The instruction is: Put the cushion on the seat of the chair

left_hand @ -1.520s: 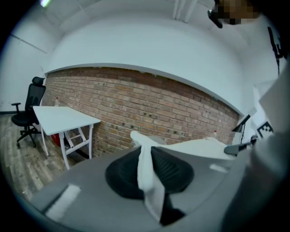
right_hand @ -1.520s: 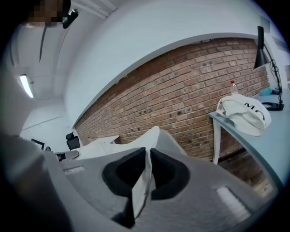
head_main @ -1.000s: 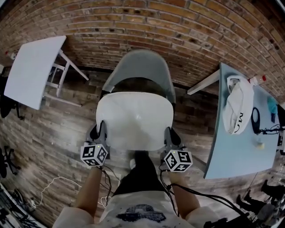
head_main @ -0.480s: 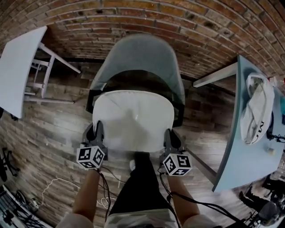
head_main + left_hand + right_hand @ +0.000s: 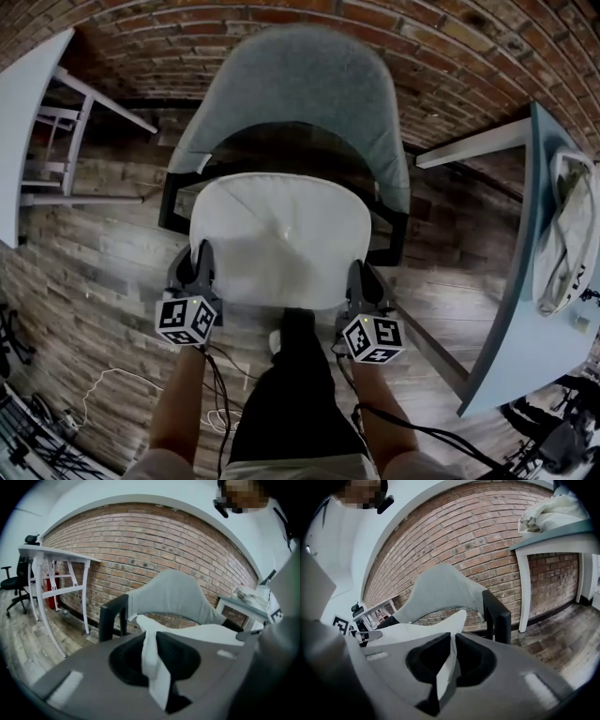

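A white square cushion (image 5: 278, 240) hangs level between my two grippers, just in front of and above the seat of a grey chair (image 5: 305, 80) with black armrests (image 5: 175, 199). My left gripper (image 5: 200, 265) is shut on the cushion's near left edge; white fabric (image 5: 151, 658) is pinched between its jaws. On the near right edge my right gripper (image 5: 359, 282) is shut too, with a fold of the cushion (image 5: 449, 663) between its pads. The chair's seat is mostly hidden under the cushion. The chair back (image 5: 173, 595) rises ahead of both grippers.
A white table (image 5: 23, 112) stands at the left by the brick wall (image 5: 450, 56). A pale blue table (image 5: 539, 281) with a white cloth bag (image 5: 567, 234) is at the right. Cables (image 5: 103, 394) lie on the wood floor near my legs.
Both grippers have come down with the cushion, which now sits lower and closer to the chair seat. The chair fills more of the head view.
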A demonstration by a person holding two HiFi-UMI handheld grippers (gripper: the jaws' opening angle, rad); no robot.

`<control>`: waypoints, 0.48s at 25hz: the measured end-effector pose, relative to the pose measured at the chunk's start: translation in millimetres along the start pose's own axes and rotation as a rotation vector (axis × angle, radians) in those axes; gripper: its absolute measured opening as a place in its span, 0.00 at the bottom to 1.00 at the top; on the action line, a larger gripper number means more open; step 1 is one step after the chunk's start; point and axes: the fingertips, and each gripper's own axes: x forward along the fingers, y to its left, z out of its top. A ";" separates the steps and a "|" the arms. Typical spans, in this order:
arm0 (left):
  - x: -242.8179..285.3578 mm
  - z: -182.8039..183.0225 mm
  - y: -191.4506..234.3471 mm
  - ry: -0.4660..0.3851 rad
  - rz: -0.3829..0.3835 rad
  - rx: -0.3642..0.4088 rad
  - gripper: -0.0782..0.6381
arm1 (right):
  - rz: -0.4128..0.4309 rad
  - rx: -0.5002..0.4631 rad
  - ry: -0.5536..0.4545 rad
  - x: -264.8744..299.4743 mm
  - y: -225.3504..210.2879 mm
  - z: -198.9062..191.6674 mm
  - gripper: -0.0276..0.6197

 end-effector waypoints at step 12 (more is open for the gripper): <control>42.3 -48.8 19.6 0.047 0.024 0.020 0.17 | -0.026 0.011 0.022 39.1 -25.3 -47.1 0.09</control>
